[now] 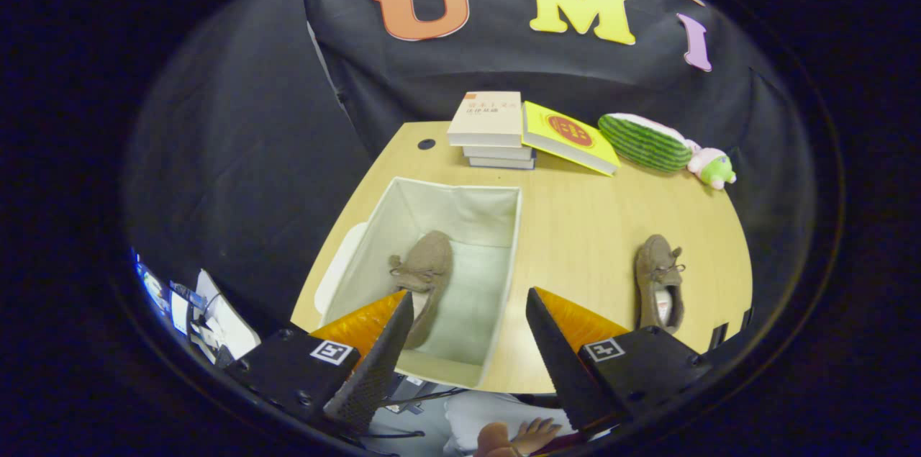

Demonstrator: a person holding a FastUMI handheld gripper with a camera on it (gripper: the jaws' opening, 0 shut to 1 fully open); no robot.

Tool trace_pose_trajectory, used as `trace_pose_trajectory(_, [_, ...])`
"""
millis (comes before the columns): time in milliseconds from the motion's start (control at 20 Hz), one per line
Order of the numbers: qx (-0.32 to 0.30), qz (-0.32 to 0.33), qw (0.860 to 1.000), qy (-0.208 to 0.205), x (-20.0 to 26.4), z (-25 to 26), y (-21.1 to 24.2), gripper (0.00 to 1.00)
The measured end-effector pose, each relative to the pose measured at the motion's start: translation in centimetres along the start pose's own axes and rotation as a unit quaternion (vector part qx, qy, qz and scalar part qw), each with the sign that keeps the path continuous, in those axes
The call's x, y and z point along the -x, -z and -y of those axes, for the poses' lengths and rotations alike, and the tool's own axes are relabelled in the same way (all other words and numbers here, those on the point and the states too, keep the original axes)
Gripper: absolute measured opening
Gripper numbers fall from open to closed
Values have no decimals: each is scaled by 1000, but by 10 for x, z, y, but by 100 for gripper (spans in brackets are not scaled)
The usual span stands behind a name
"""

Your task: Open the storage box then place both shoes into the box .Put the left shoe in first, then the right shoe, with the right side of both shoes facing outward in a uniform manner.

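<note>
Spread empty fingers [388,342]; boxed shoe [424,277] toe-away.

No legible text: top book [486,117] cover print & yellow book [568,135] red emblem too small/blurred.

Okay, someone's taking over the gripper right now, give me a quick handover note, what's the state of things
Gripper: open, holding nothing, raised above the near edge of the light wooden table.
Open beige fabric storage box: on the table, ahead of the fingers.
Brown suede moccasin shoe in the box: lying on the box floor, toe pointing away.
Second brown suede moccasin: on the table, beyond the right finger, apart from the box.
Done: box open, one shoe in.
Left: pick up the second shoe and place it in the box, facing the same way.
</note>
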State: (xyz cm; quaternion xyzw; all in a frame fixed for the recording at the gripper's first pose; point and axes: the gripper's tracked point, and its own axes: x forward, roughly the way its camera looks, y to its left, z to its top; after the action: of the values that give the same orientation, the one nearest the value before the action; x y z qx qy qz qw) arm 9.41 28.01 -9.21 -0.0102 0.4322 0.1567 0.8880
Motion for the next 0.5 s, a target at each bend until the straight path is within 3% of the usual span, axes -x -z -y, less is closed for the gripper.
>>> trace_pose_trajectory(500, [-5, -12, 998, 56, -3, 127, 4, 100])
